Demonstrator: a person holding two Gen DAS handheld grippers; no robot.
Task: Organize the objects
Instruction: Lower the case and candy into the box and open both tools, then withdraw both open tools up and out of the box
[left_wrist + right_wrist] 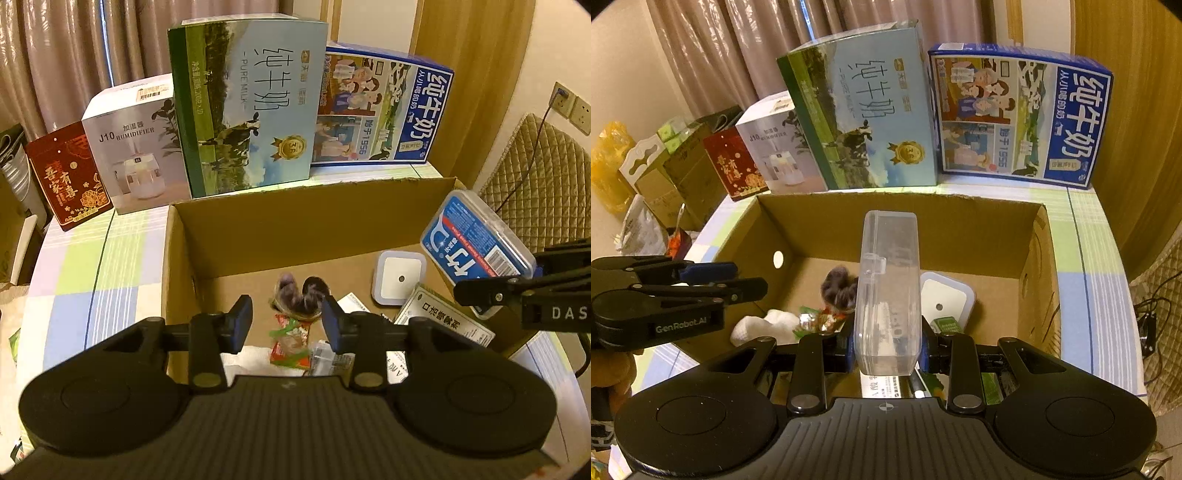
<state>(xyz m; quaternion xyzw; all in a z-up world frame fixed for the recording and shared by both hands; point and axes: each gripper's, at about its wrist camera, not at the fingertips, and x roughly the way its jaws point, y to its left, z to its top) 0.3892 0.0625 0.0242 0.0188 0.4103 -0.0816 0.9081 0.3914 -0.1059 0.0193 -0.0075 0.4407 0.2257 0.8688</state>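
Clear case held over the open cardboard box [1039,254].

The right gripper [886,349] pinches a clear plastic case [888,295] above the box; only the left wrist view shows its blue label [476,240]. The left gripper [286,326] hangs spread and empty over candy wrappers [290,341]; the box floor near its far wall lies bare.

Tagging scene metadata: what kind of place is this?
Probably a home room: curtains behind a table with a checked tablecloth, retail boxes such as milk cartons, a padded chair.
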